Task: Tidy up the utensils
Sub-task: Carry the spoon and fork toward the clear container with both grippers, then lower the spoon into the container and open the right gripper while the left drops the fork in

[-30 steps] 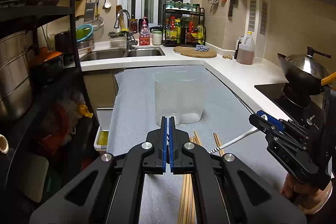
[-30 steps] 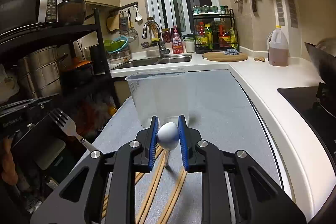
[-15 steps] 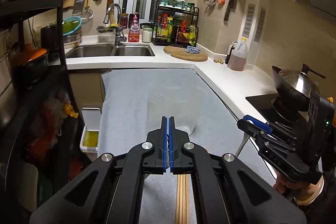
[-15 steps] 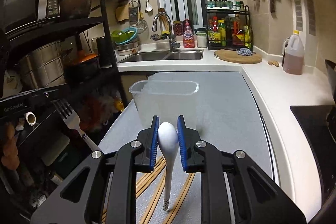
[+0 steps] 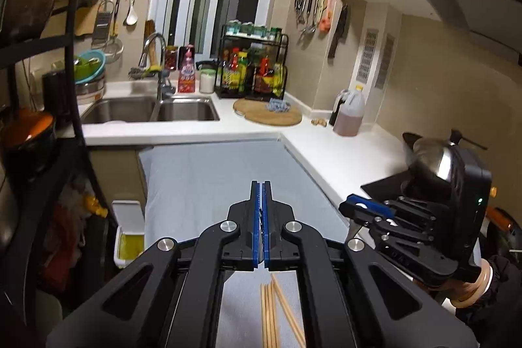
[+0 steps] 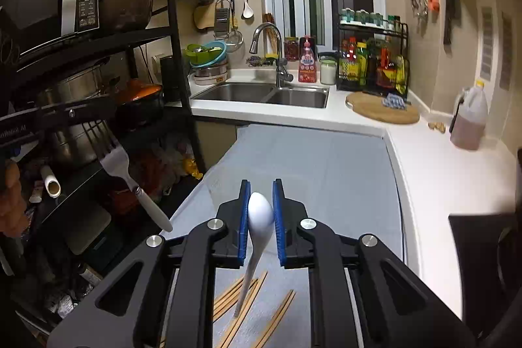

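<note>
My right gripper [image 6: 260, 212] is shut on the bowl of a white spoon [image 6: 260, 214]; its handle hangs down over the grey mat. In the left wrist view the right gripper [image 5: 359, 209] is at the right. My left gripper [image 5: 261, 207] has its pads pressed together; in the right wrist view a fork [image 6: 127, 175] with a white handle hangs from it at the left. Wooden chopsticks lie on the mat below both grippers [image 5: 272, 315] [image 6: 241, 299]. The clear plastic container is barely visible just beyond the right gripper's tips [image 6: 225, 181].
A grey mat [image 5: 212, 185] covers the counter. A double sink [image 5: 150, 110], a spice rack [image 5: 254, 70], a round cutting board [image 5: 267, 114] and an oil jug [image 5: 349, 113] stand behind. A wok [image 5: 430, 155] sits on the hob at right. Black shelving [image 6: 98, 70] stands at left.
Both grippers have risen and tilted up. The clear container has dropped almost out of view. The spoon and fork are lifted higher above the mat.
</note>
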`<act>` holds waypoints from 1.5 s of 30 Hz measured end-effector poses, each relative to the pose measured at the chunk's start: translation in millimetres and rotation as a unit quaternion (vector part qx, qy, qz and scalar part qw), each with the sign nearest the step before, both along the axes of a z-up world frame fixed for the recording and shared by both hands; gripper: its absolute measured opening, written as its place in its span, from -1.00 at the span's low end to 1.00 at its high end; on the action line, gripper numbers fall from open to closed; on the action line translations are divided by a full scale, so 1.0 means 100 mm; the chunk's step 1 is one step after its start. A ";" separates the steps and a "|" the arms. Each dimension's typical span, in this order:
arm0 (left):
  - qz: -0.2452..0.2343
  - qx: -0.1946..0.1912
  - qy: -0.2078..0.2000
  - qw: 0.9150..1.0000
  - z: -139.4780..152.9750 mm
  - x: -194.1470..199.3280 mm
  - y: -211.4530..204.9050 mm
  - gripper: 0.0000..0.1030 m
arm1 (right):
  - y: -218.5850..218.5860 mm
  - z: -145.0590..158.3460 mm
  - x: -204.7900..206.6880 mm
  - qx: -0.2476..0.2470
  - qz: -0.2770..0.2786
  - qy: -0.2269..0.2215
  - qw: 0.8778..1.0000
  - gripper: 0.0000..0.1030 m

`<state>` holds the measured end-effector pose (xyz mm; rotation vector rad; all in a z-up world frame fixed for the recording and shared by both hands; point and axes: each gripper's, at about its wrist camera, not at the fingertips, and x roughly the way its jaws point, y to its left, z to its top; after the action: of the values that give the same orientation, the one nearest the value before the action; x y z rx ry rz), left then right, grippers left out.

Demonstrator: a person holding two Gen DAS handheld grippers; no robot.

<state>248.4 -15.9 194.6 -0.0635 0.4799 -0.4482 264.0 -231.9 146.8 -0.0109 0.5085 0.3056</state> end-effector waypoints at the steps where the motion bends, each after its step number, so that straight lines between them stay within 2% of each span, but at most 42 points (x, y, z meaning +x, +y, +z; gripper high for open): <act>1: -0.002 -0.004 -0.005 1.000 0.09 0.06 -0.03 -0.97 | -0.01 0.09 0.05 -0.005 0.002 -0.003 1.000 -0.77; 10: -0.011 -0.031 -0.041 0.999 0.49 0.53 -0.25 -0.97 | 0.07 0.83 0.58 -0.060 -0.015 -0.073 0.995 -0.77; 15: -0.023 -0.048 -0.016 0.998 0.36 0.82 -0.34 -0.98 | 0.13 0.92 0.95 -0.080 -0.036 -0.100 0.991 -0.77; 18: -0.031 -0.055 0.005 0.998 0.19 0.94 -0.36 -0.98 | 0.10 0.82 1.13 -0.071 -0.042 -0.094 0.992 -0.77; 24: -0.020 -0.036 0.029 0.999 -0.22 1.16 -0.39 -0.98 | 0.14 0.42 1.30 -0.069 -0.035 -0.064 0.995 -0.77; 28: -0.014 -0.023 0.038 0.999 -0.37 1.25 -0.40 -0.98 | 0.14 0.15 1.31 -0.067 -0.033 -0.046 0.996 -0.77; 34: -0.007 -0.011 0.050 0.999 -0.50 1.31 -0.41 -0.97 | 0.11 -0.04 1.26 -0.061 -0.031 -0.041 0.997 -0.76; 35: -0.003 -0.005 0.051 0.999 -0.51 1.31 -0.41 -0.91 | 0.11 -0.06 1.25 -0.060 -0.029 -0.040 0.997 -0.75; 36: 0.003 -0.004 0.050 0.999 -0.50 1.31 -0.41 -0.56 | 0.11 -0.08 1.24 -0.059 -0.028 -0.038 0.997 -0.73; 37: 0.014 -0.001 0.049 0.999 -0.50 1.29 -0.38 -0.18 | 0.10 -0.09 1.21 -0.056 -0.027 -0.036 0.997 -0.57; 38: 0.032 -0.002 0.044 0.999 -0.49 1.27 -0.35 0.57 | 0.08 -0.10 1.18 -0.051 -0.031 -0.036 0.998 -0.33; 39: 0.066 -0.012 0.026 0.997 -0.47 1.20 -0.27 0.76 | 0.05 -0.11 1.13 -0.043 -0.037 -0.038 0.998 -0.24; 40: 0.084 -0.020 0.018 0.996 -0.45 1.15 -0.21 0.76 | 0.02 -0.11 1.08 -0.031 -0.041 -0.040 0.998 -0.18; 42: 0.083 -0.025 0.030 0.996 -0.46 1.08 -0.12 0.76 | -0.07 -0.12 0.95 -0.005 -0.049 -0.037 0.998 -0.13; 45: 0.105 -0.025 0.034 0.994 -0.55 0.89 0.02 0.76 | -0.16 -0.14 0.66 0.028 -0.068 -0.040 0.996 0.05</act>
<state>337.0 -14.1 140.0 -0.1775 0.5235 -0.2519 330.5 -248.2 132.5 0.0662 0.4183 0.1854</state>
